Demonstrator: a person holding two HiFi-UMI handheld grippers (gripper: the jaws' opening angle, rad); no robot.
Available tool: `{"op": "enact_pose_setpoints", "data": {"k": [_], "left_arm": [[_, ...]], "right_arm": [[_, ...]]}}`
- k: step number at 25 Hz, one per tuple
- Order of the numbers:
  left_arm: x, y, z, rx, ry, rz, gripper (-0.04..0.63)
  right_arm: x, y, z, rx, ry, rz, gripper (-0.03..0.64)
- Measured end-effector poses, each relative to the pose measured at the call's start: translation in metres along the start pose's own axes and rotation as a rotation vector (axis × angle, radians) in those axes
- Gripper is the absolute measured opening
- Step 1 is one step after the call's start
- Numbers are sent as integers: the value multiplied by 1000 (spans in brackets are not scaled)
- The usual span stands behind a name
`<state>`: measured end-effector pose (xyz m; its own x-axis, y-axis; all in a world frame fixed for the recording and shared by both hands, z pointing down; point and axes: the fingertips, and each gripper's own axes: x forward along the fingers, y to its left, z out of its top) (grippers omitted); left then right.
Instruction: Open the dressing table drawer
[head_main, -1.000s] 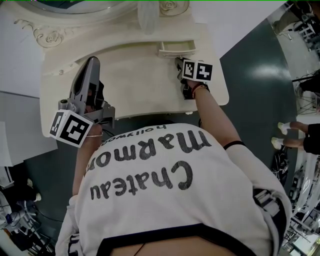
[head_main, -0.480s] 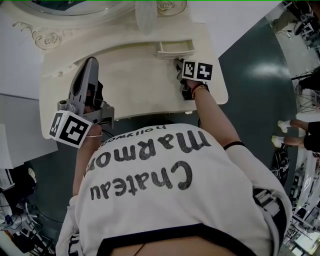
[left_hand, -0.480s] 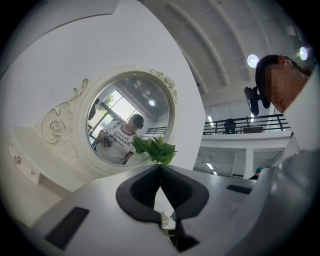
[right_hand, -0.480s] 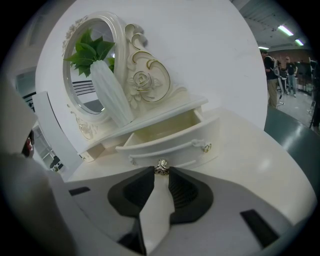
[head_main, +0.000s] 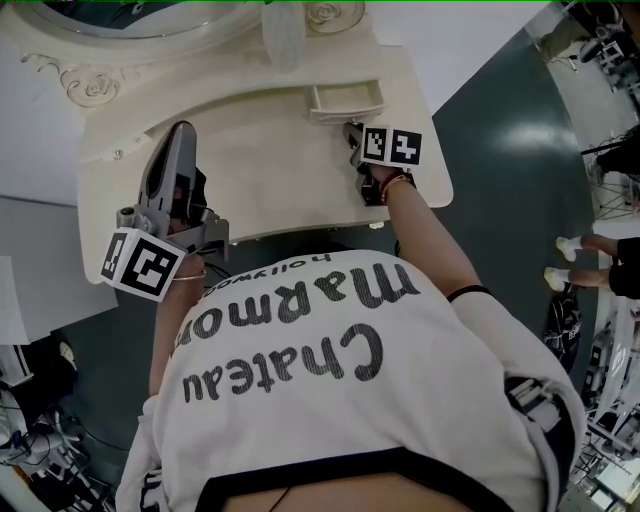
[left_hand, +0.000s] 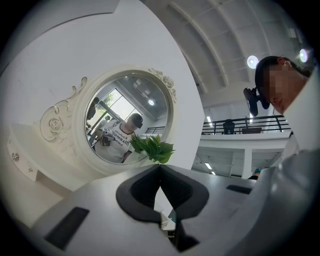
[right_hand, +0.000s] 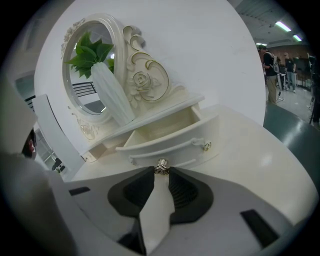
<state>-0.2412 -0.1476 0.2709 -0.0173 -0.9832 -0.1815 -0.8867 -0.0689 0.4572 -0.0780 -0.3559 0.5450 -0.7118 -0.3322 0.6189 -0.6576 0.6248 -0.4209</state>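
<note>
While the right tongs (right_hand: 161, 174) are clamped on the small round metal knob (right_hand: 161, 166) of the cream curved-front drawer (right_hand: 167, 134), that drawer stands open, its hollow showing, at the back right of the cream carved dressing table (head_main: 280, 180). The left tongs (left_hand: 159, 167), tips together and holding nothing, hover over the table's left side, facing the oval white-framed mirror (left_hand: 120, 125).

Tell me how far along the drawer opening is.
Done: the drawer on the dressing table stands pulled partway out, its bare inside showing. In hand: the right gripper is shut on the drawer's knob. The left gripper is shut and empty, aimed at the mirror. Left: probably a little more pull, then letting go of the knob.
</note>
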Motion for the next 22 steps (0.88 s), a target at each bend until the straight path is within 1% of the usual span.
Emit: {"op": "enact_pose_setpoints", "data": {"k": [22], "left_arm": [[11,-12,-9,4,25,-10,23]], "right_arm": [[-11,3,-11,26,12,19,104]]}}
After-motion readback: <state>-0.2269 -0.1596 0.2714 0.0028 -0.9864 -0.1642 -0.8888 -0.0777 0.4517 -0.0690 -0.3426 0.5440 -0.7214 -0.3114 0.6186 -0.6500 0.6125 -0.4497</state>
